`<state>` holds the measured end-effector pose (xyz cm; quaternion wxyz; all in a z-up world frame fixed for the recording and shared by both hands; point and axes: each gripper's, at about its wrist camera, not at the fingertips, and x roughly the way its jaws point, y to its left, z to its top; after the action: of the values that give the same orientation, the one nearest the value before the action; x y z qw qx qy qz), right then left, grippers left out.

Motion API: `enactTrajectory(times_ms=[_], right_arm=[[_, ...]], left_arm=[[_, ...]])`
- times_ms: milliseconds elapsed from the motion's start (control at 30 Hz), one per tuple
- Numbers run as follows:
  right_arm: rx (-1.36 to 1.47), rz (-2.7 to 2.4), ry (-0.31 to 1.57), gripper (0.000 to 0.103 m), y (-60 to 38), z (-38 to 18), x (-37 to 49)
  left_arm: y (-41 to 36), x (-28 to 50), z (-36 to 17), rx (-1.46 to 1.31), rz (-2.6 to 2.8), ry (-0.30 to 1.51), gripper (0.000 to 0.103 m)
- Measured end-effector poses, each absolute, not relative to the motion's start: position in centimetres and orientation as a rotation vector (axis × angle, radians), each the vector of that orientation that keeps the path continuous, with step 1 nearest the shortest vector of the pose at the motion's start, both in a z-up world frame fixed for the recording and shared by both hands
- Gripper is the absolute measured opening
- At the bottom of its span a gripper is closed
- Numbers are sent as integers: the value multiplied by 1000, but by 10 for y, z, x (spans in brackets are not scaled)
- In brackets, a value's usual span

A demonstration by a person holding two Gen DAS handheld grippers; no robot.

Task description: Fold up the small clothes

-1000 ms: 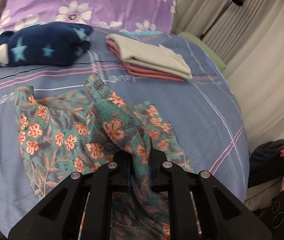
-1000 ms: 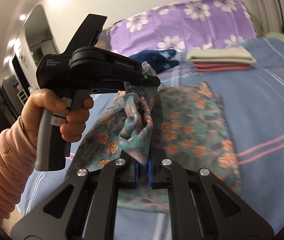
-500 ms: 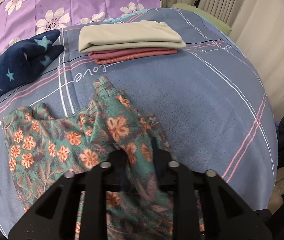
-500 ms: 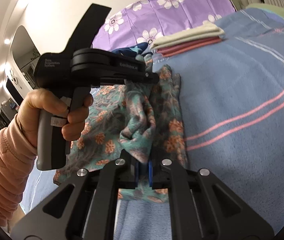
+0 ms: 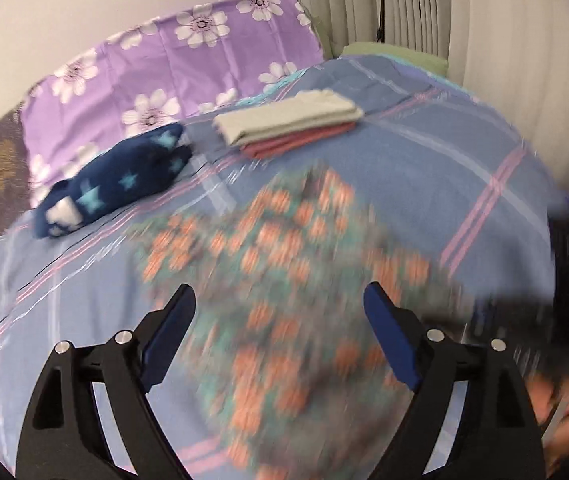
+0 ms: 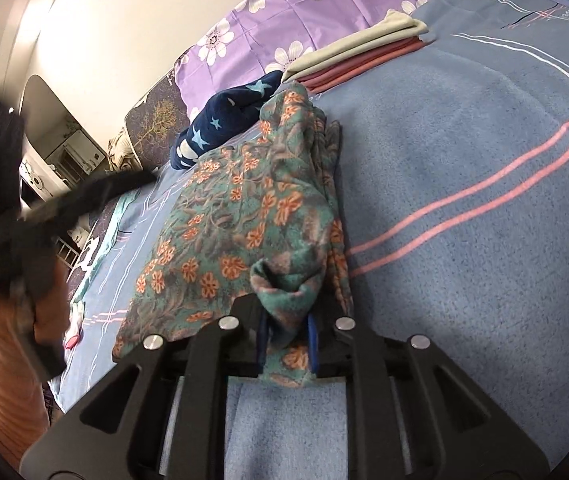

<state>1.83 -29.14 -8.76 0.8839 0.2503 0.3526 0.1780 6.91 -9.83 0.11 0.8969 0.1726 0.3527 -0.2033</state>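
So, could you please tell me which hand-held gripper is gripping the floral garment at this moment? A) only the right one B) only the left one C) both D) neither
A: the right hand-held gripper has its fingers closed on a bunched fold of the floral garment, while the left hand-held gripper is spread wide open with nothing between its fingers.

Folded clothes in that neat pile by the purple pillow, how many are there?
2 that I can see: a beige piece on top and a pink piece right under it. More layers may be hidden inside the pile.
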Motion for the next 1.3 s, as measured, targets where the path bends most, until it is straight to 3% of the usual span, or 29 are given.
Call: enactTrajectory(times_ms=[300, 367, 400, 433, 533, 600, 667, 800, 933, 1167, 1300], right_arm=[[569, 335, 732, 28, -304, -76, 14], [539, 317, 734, 21, -300, -71, 14], [516, 304, 740, 11, -297, -69, 16], [511, 297, 740, 11, -296, -65, 15], [538, 343, 700, 10, -295, -49, 7], [563, 368, 680, 9, -297, -39, 3], [559, 352, 686, 9, -301, -35, 0], [515, 214, 784, 7, -314, -57, 1], [533, 170, 834, 7, -329, -74, -6], [406, 324, 702, 9, -295, -34, -13], [321, 318, 765, 10, -268, -49, 3]], left_arm=[[-50, -12, -43, 427, -362, 755, 88], [-49, -10, -54, 440, -320, 770, 87], [-48, -7, -57, 439, -308, 772, 87], [-49, -5, -59, 437, -298, 772, 87], [-46, -3, -59, 392, -292, 766, 67], [-43, -6, -49, 336, -310, 743, 46], [-41, -12, -40, 326, -302, 698, 31], [-33, -17, -43, 306, -314, 715, 23], [-32, -21, -59, 309, -337, 770, 23], [-36, -30, -28, 245, -434, 705, 23], [-45, -10, -31, 221, -411, 696, 38]])
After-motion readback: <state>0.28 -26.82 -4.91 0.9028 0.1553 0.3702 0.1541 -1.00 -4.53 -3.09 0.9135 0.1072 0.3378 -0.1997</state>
